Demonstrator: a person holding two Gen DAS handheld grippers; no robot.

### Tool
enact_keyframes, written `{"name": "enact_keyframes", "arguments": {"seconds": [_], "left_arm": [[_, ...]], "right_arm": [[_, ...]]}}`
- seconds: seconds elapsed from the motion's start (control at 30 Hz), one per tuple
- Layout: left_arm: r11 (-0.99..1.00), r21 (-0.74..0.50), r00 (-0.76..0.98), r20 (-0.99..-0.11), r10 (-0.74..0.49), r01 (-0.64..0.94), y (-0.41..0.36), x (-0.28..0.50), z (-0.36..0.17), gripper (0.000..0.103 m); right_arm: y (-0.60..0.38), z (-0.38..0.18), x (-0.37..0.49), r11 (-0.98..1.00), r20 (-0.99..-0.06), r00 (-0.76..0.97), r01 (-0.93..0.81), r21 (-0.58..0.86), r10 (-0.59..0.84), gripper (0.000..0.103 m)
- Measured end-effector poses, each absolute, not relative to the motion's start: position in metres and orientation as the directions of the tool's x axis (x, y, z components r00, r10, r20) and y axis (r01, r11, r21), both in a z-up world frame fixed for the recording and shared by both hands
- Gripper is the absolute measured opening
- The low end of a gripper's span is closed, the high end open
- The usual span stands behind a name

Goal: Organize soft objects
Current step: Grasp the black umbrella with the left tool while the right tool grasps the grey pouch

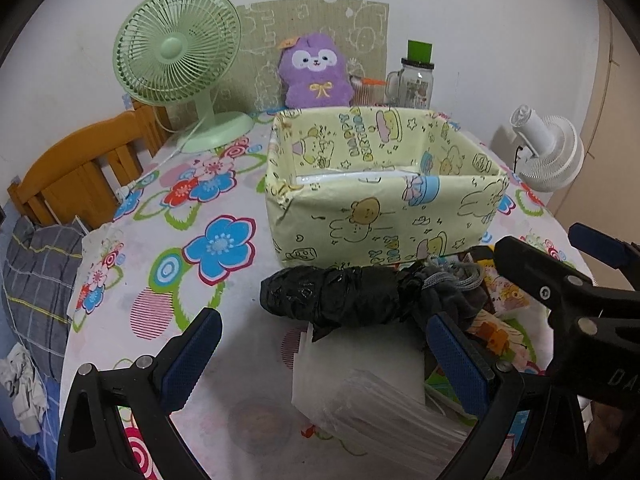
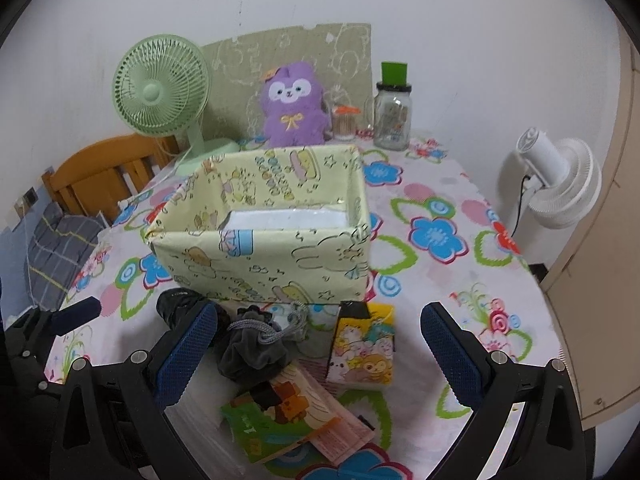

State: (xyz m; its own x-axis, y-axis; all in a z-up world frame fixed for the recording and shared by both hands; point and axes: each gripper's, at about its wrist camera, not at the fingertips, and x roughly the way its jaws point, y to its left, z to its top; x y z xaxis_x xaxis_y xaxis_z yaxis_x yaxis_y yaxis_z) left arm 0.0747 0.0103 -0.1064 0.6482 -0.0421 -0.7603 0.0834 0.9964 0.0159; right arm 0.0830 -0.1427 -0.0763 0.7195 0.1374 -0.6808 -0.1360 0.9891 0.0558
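Note:
A yellow-green cartoon-print box (image 1: 384,216) (image 2: 272,252) stands open on the flowered table, with a white flat item inside. In front of it lie a black rolled bag (image 1: 340,296) (image 2: 176,304), a grey drawstring pouch (image 2: 252,348) (image 1: 452,284), a clear stack of plastic bags (image 1: 360,384), a cartoon tissue pack (image 2: 364,352) and a colourful packet (image 2: 292,416). My left gripper (image 1: 324,360) is open just before the black bag and over the clear bags. My right gripper (image 2: 320,356) is open around the pouch and tissue pack. A purple plush (image 1: 316,72) (image 2: 294,108) sits behind the box.
A green fan (image 1: 180,60) (image 2: 160,88) stands at the back left, a glass jar (image 1: 416,80) (image 2: 394,120) at the back right. A white fan (image 1: 548,152) (image 2: 560,188) is off the table's right side. A wooden chair (image 1: 80,168) is at left.

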Motion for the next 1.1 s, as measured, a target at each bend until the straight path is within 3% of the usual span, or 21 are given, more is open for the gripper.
{"name": "enact_keyframes", "arguments": {"seconds": [0.7,0.97,1.1], "left_arm": [[0.993,-0.006,0.566,-0.822,-0.072,0.117,0.012,0.095,-0.14,0.103],[0.993,-0.01,0.537,-0.84,-0.073,0.12,0.013,0.099,-0.151,0.103],[0.993,-0.013,0.524,-0.848,-0.072,0.116,0.016,0.102,-0.155,0.103]], "right_arm": [[-0.117,-0.117,0.11,0.983,-0.784,0.606,-0.18,0.029,0.134,0.102],[-0.108,-0.132,0.119,0.979,-0.822,0.547,-0.194,0.058,0.157,0.094],[-0.103,-0.138,0.121,0.973,-0.832,0.522,-0.216,0.085,0.189,0.084]]}}
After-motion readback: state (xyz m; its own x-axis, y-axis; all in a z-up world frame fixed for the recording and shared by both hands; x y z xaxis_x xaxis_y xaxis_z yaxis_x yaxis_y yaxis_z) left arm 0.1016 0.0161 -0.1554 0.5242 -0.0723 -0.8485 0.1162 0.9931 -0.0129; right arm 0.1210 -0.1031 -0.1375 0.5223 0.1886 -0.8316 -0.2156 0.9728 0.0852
